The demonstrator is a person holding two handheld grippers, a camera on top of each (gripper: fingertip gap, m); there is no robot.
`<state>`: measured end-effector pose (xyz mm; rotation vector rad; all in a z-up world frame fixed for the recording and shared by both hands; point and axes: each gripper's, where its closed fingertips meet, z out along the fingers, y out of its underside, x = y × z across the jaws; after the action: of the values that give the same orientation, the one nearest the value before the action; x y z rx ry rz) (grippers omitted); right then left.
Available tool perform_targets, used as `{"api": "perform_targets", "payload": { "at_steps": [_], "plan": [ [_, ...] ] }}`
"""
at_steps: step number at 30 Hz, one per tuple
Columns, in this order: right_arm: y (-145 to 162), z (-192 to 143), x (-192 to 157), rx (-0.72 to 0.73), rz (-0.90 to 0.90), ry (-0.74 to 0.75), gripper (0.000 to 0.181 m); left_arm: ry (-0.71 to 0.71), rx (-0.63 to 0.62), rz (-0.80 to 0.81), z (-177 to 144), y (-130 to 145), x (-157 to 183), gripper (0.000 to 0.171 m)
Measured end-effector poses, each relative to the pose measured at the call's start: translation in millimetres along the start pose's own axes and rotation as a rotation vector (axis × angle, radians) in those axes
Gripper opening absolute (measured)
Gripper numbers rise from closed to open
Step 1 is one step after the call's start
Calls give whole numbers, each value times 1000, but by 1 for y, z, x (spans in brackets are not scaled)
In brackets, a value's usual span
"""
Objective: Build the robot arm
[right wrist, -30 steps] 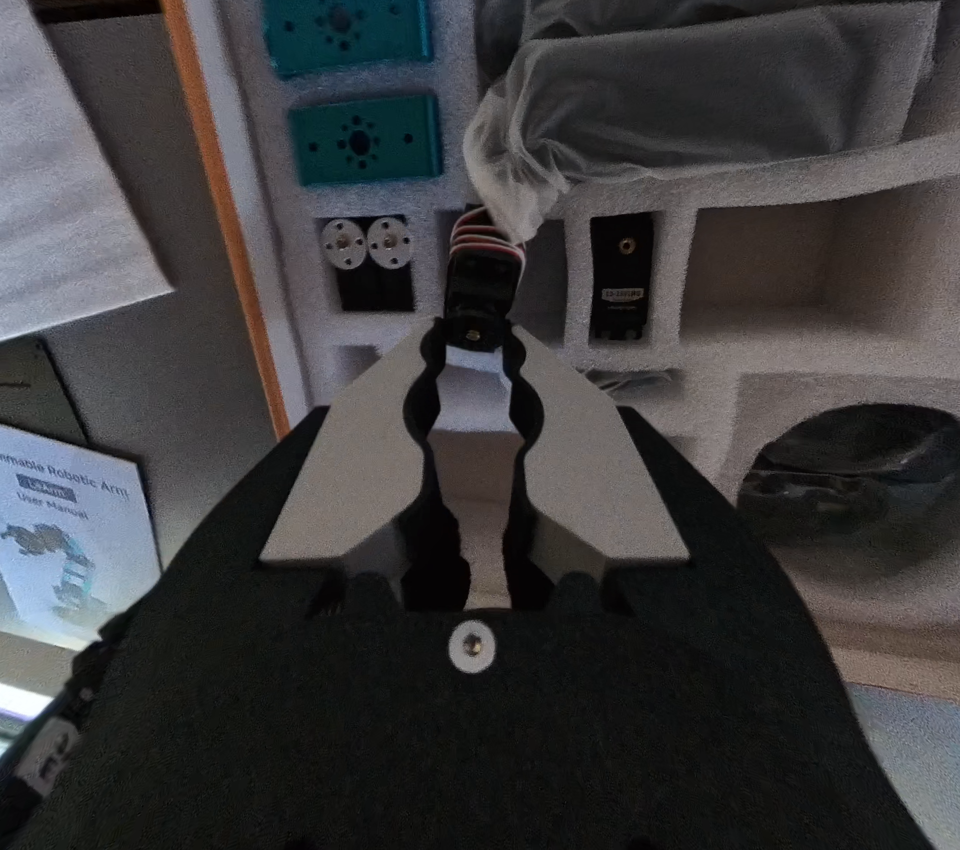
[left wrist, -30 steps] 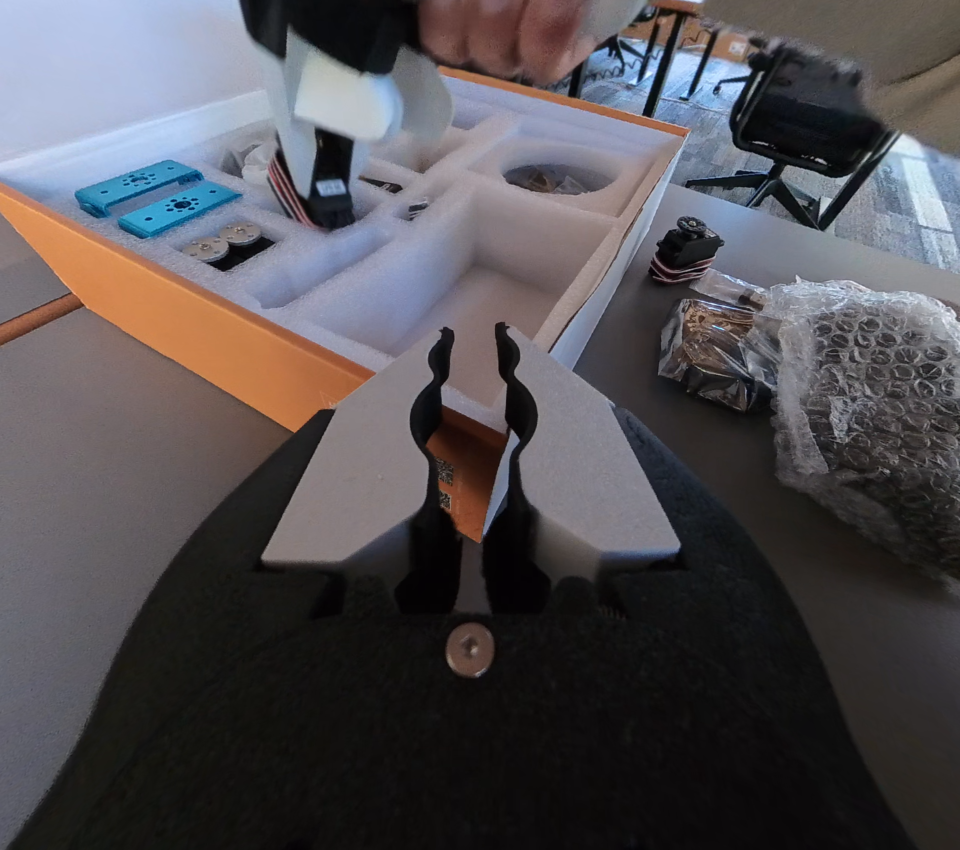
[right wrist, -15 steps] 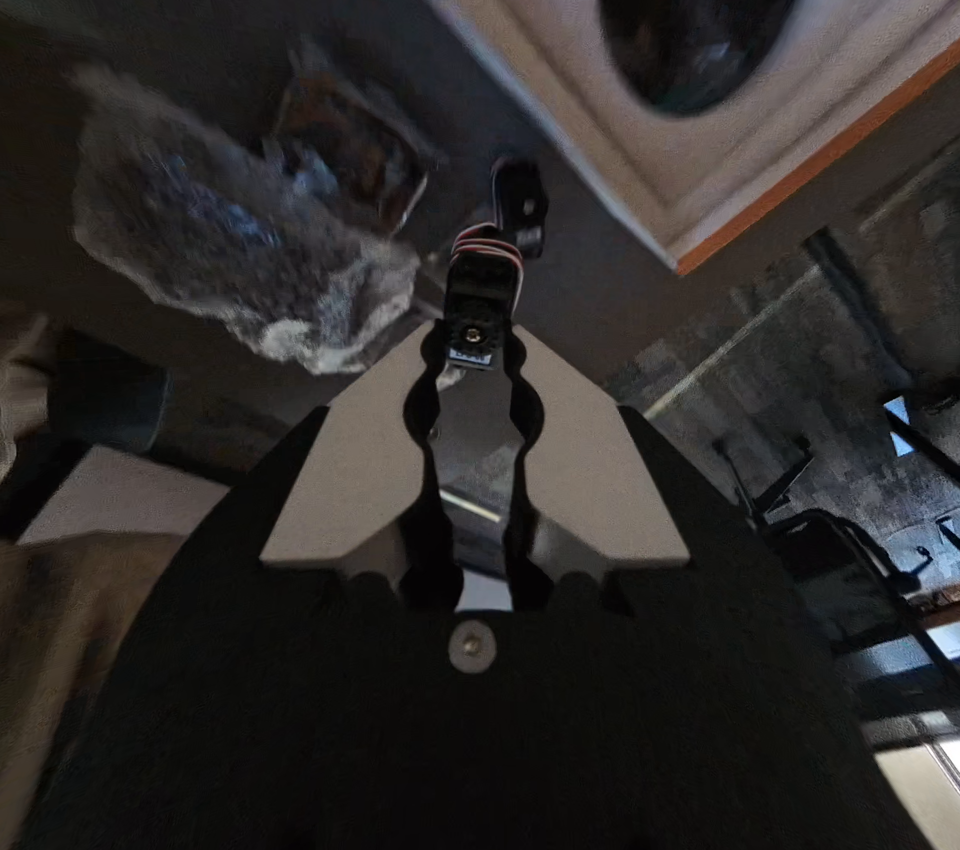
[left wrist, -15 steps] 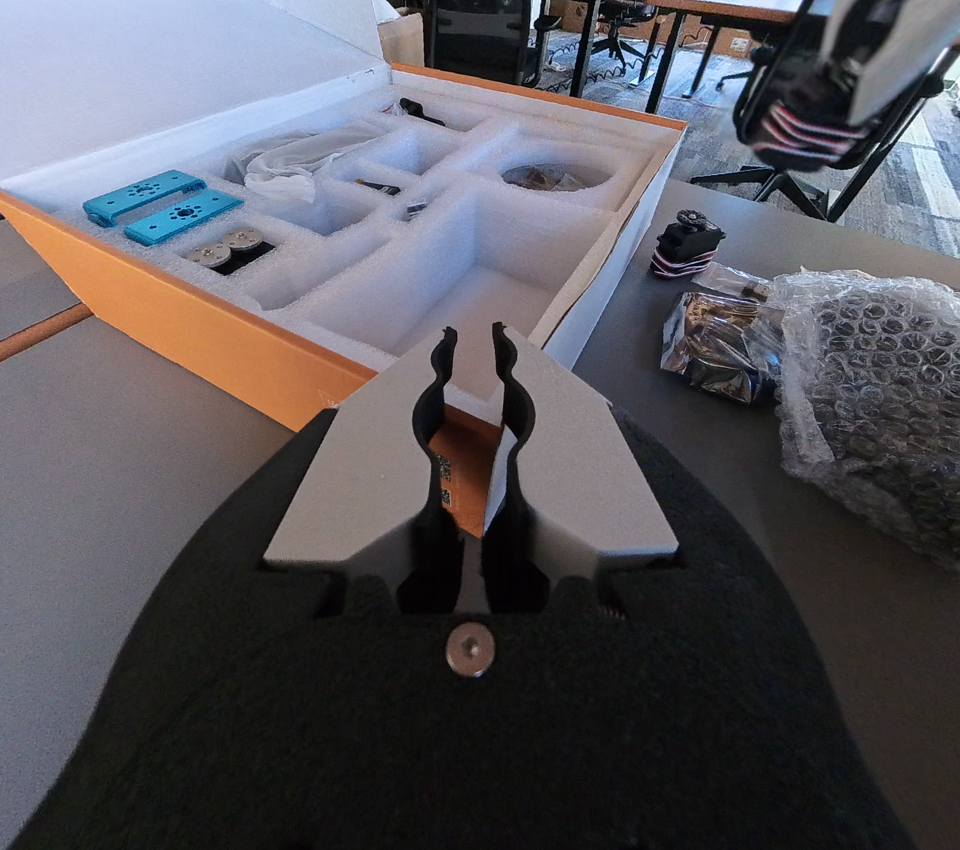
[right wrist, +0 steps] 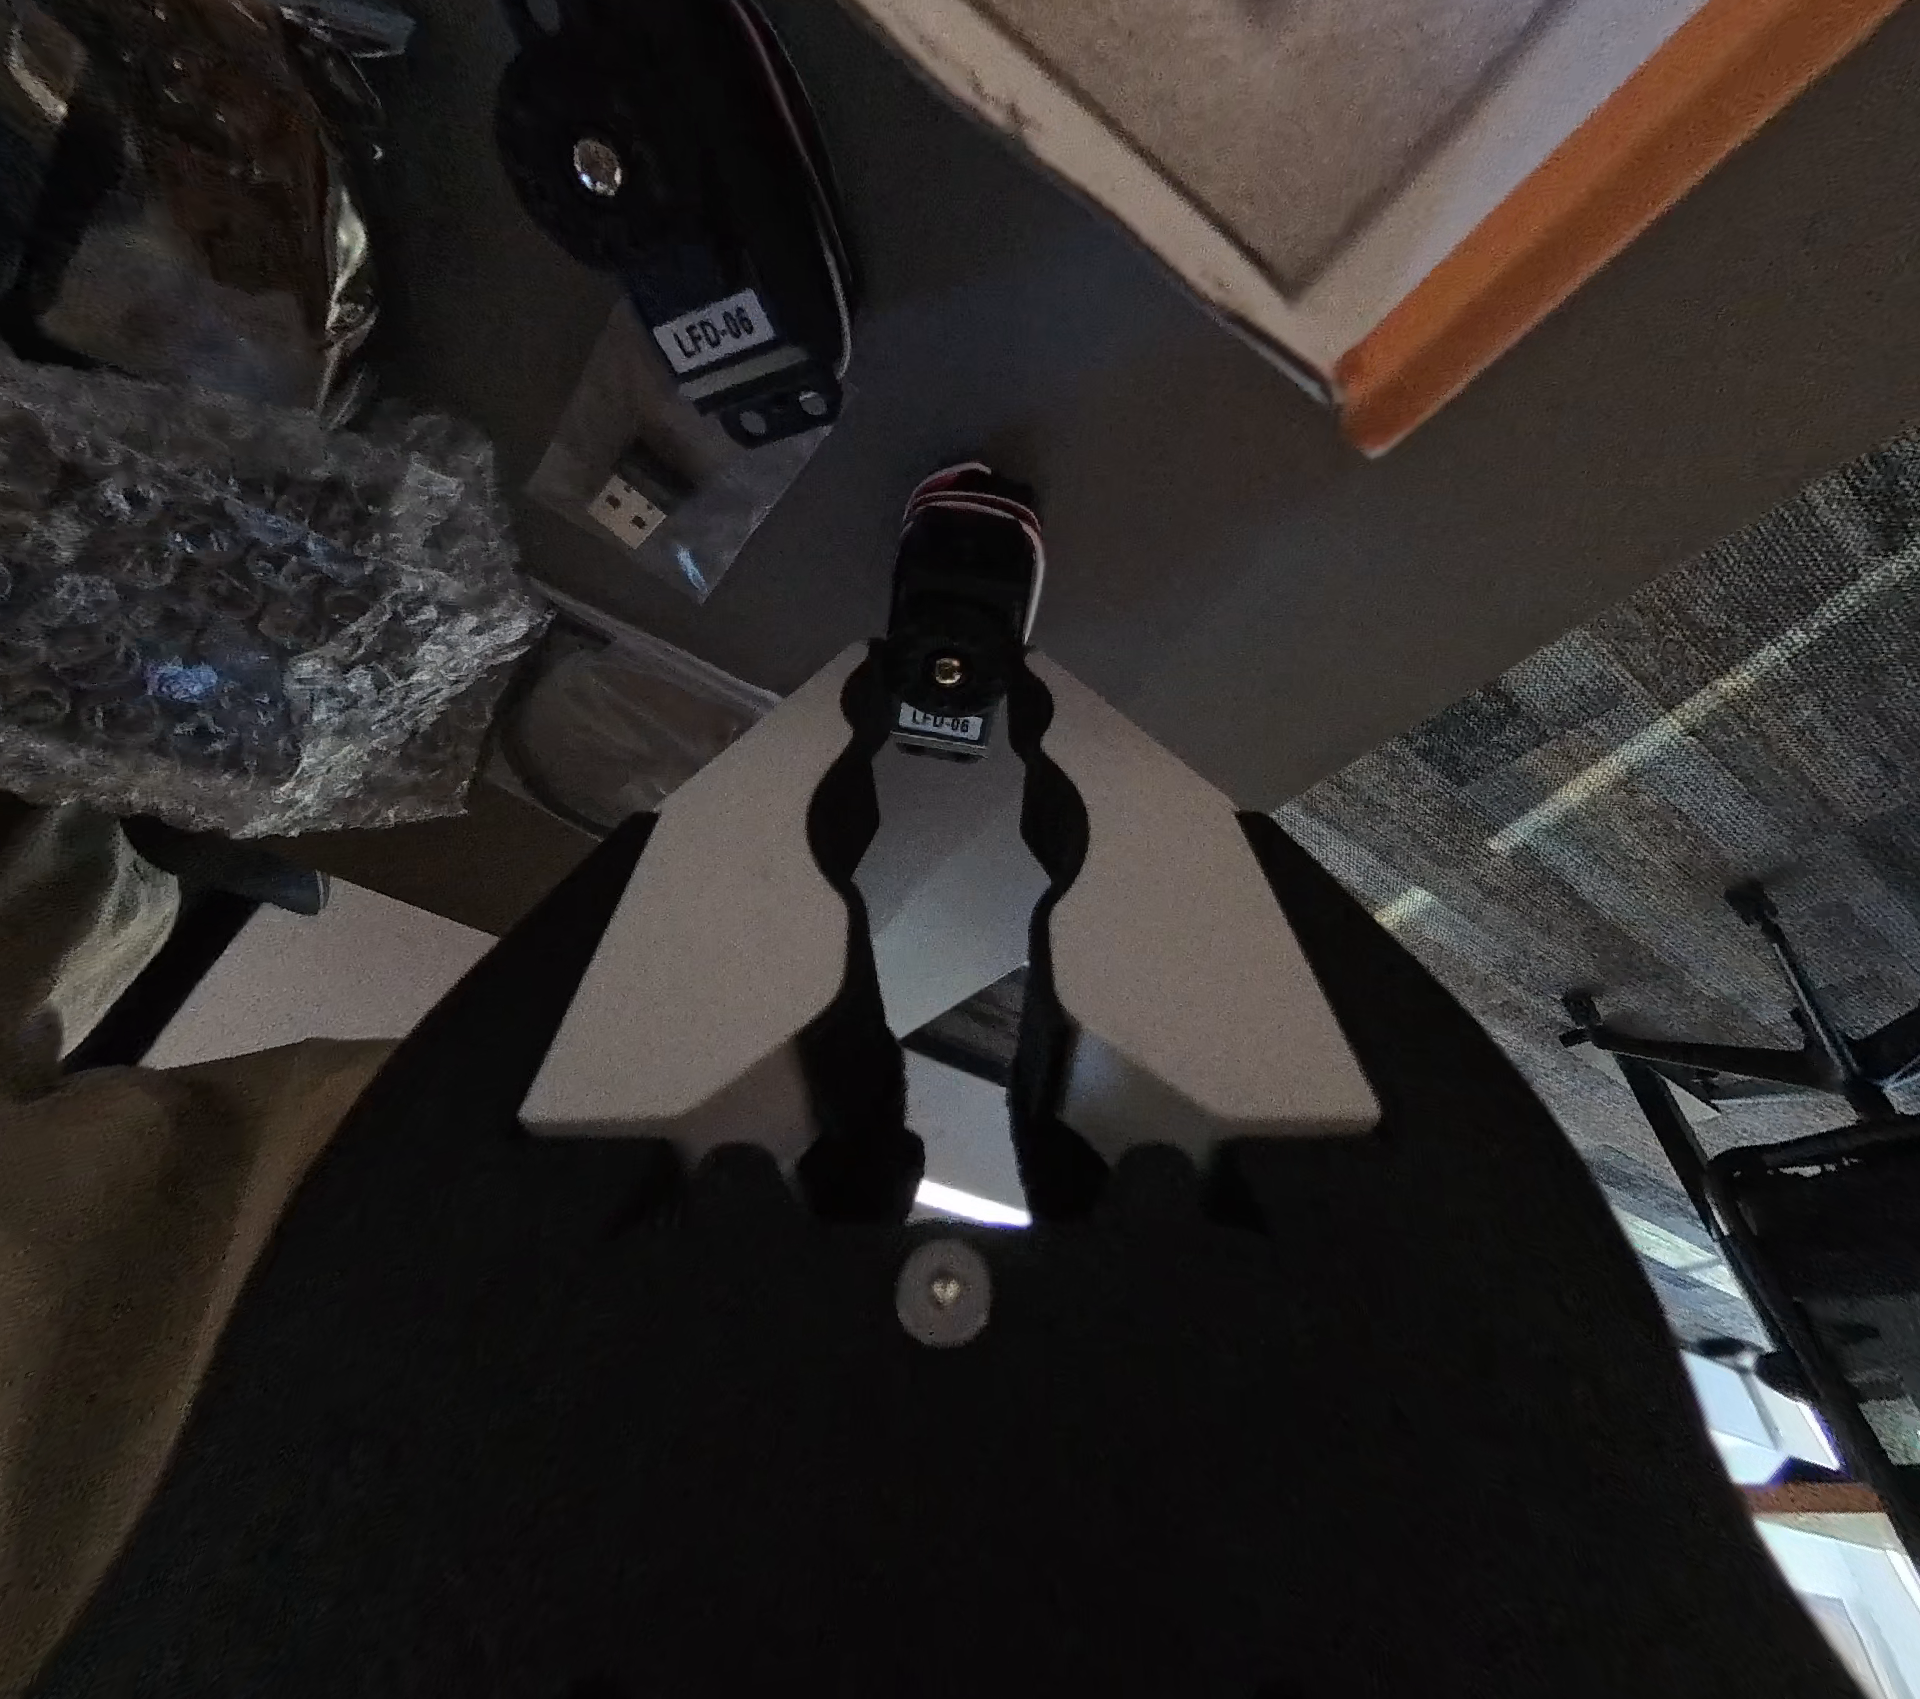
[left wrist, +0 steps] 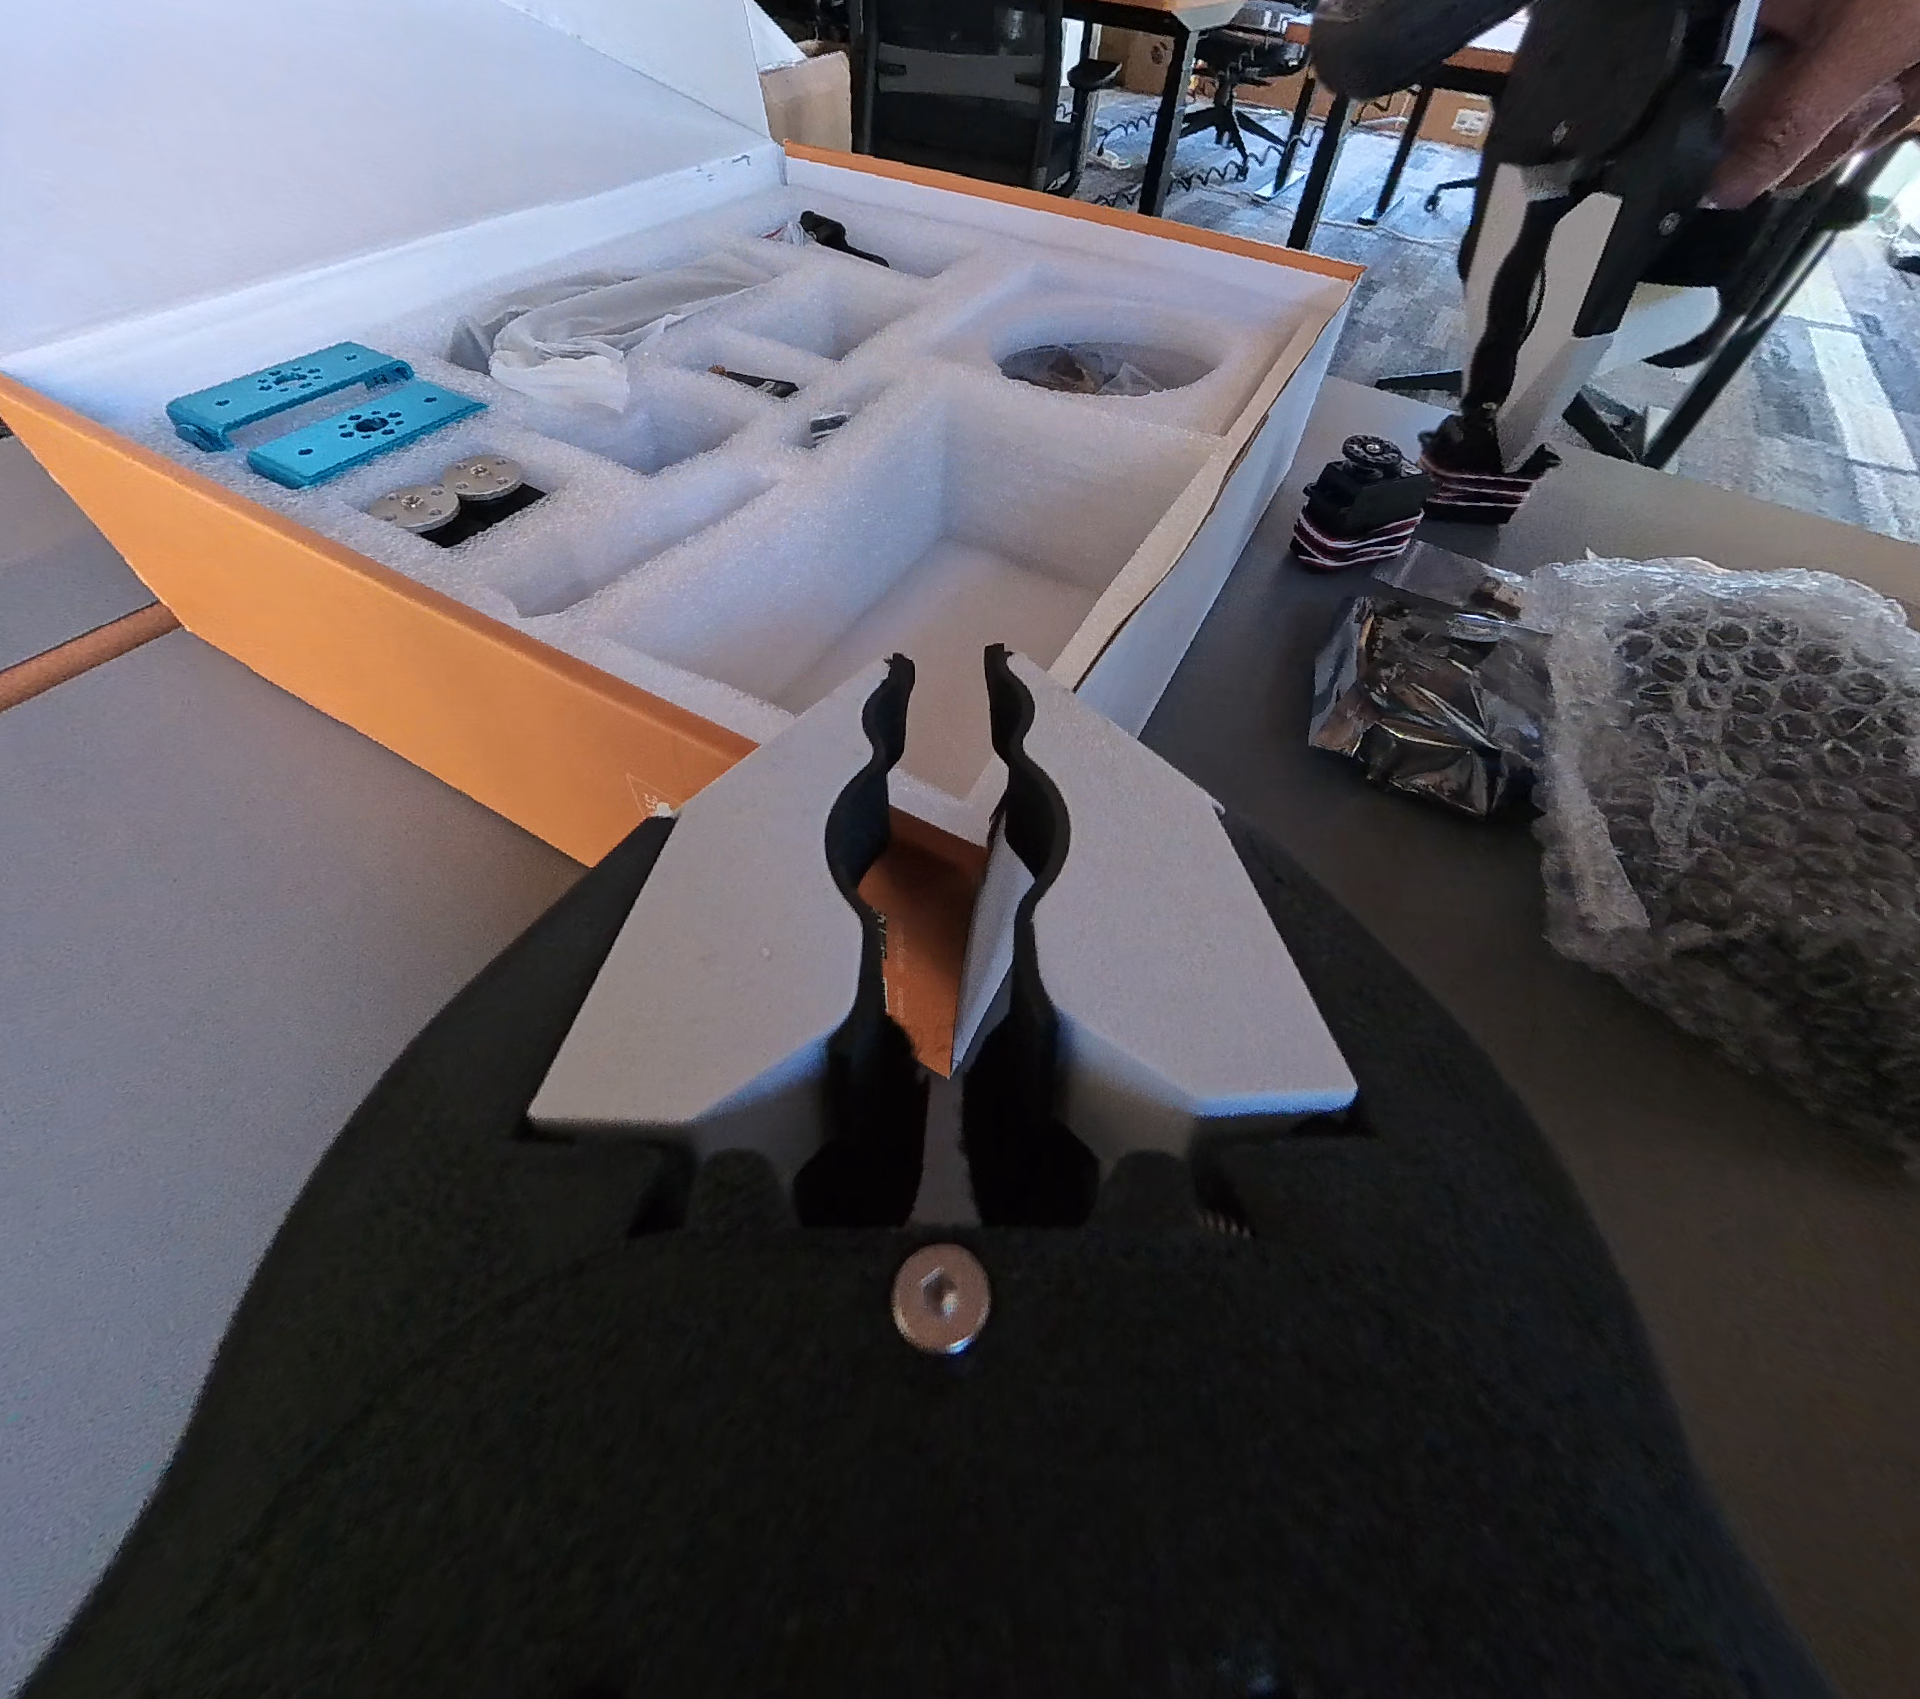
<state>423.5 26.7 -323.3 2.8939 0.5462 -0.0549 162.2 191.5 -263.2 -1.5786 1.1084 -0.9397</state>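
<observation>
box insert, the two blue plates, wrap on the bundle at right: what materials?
Box insert: white foam, likely polyethylene; pebbly matte surface. Blue plates: probably anodised aluminium; even metallic sheen, drilled holes. Bundle wrap: clear plastic bubble wrap; visible bubbles.

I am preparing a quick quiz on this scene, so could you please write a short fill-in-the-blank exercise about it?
1. The right hand-held gripper is shut on a small black ____.
2. A second servo lies on the ____, outside the box.
3. The two blue brackets sit in white ____ inside the orange box.

Missing words: servo; table; foam
</observation>
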Motion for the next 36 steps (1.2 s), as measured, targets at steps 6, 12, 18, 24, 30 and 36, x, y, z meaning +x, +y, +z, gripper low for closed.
{"api": "perform_targets", "payload": {
  "at_steps": [6, 12, 18, 24, 30, 36],
  "plan": [
    [-6, 0, -2, 18, -30, 7, 30, 2, 3, -8, -1, 0, 1, 15],
    [-8, -12, -4, 127, -43, 44, 46, 10, 3, -20, -1, 0, 3, 15],
    [-84, -109, -31, 719, -128, -16, 51, 2, 13, -23, -3, -1, 2, 15],
    [-144, -153, -12, 993, -84, 78, 56, -47, 26, -23, -8, -3, -8, 18],
    [-129, -99, 81, 981, 295, 94, 54, -200, 21, -187, -19, 1, -50, 29],
    [-119, -76, 69, 1090, 414, -229, 41, -137, -17, -424, -8, 11, -43, 45]
  ]
}}
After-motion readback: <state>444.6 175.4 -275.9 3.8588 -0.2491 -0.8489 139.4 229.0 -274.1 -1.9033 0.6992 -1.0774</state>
